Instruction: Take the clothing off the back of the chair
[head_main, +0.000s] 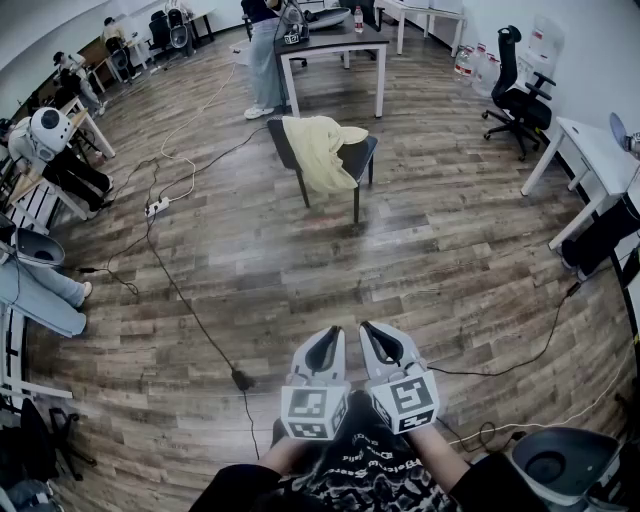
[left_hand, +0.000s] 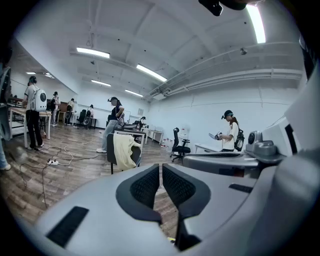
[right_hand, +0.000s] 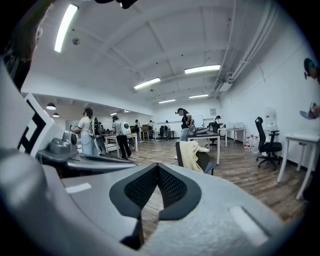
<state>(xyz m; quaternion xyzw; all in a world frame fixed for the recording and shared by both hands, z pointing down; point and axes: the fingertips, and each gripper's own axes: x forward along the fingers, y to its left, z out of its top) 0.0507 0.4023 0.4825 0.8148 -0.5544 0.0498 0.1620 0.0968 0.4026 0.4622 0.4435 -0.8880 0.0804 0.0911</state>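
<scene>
A pale yellow garment (head_main: 320, 148) hangs over the back of a dark chair (head_main: 357, 160) far ahead on the wood floor. The same garment (left_hand: 123, 149) (right_hand: 190, 154) shows small and distant in both gripper views. My left gripper (head_main: 327, 343) and right gripper (head_main: 375, 335) are held side by side near my body, well short of the chair. Both are shut with nothing between the jaws. In the left gripper view the left gripper (left_hand: 160, 167) points toward the chair; the right gripper (right_hand: 157, 166) does likewise in the right gripper view.
A black cable (head_main: 190, 310) and a white power strip (head_main: 156, 207) lie on the floor at left. A table (head_main: 330, 45) stands behind the chair with a person (head_main: 262, 55) beside it. An office chair (head_main: 519, 90) and white desk (head_main: 592, 150) sit at right.
</scene>
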